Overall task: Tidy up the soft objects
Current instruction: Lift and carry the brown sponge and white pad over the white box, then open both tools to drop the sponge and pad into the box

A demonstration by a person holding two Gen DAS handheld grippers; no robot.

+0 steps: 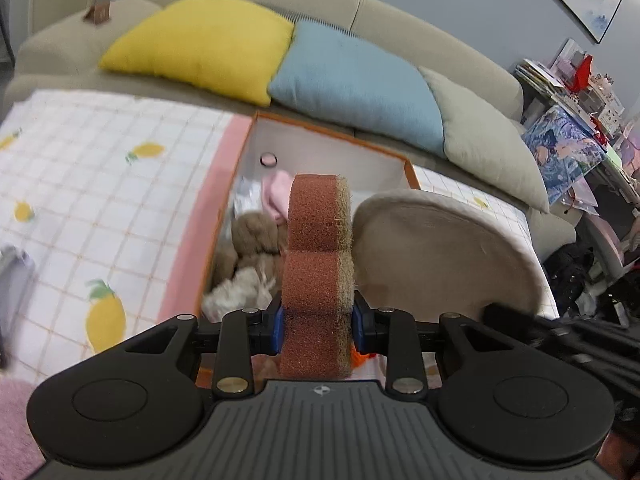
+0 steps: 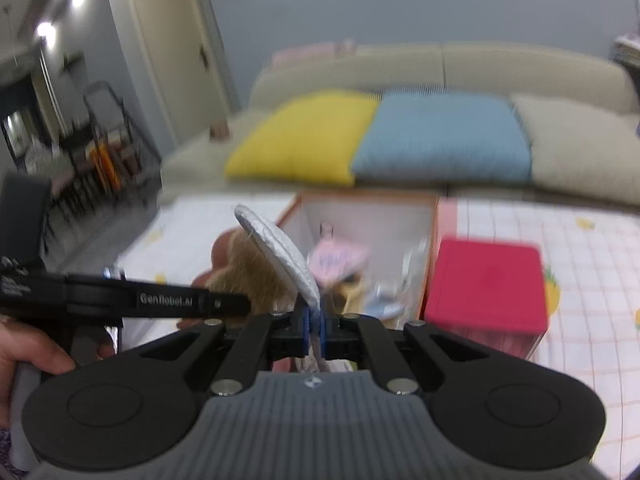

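My left gripper (image 1: 318, 326) is shut on an orange-brown sponge (image 1: 316, 264) with a tan scrub side, held upright over the orange-rimmed box (image 1: 328, 130). The box holds a brown plush (image 1: 252, 236), a pink cloth (image 1: 276, 196) and a pale fluffy item (image 1: 236, 292). My right gripper (image 2: 314, 330) is shut on a round flat pad (image 2: 280, 252), grey-white on the side facing it; the same pad shows beige in the left wrist view (image 1: 448, 256), right of the sponge. The sponge also shows in the right wrist view (image 2: 244, 272), behind the pad.
The box (image 2: 432, 216) sits on a white checked cloth with fruit prints (image 1: 100, 184). A red-lidded box (image 2: 486, 284) stands to its right. Yellow (image 1: 200, 44), blue (image 1: 352, 80) and grey (image 1: 492, 148) cushions lie on the sofa behind. A cluttered desk (image 1: 580, 92) is at far right.
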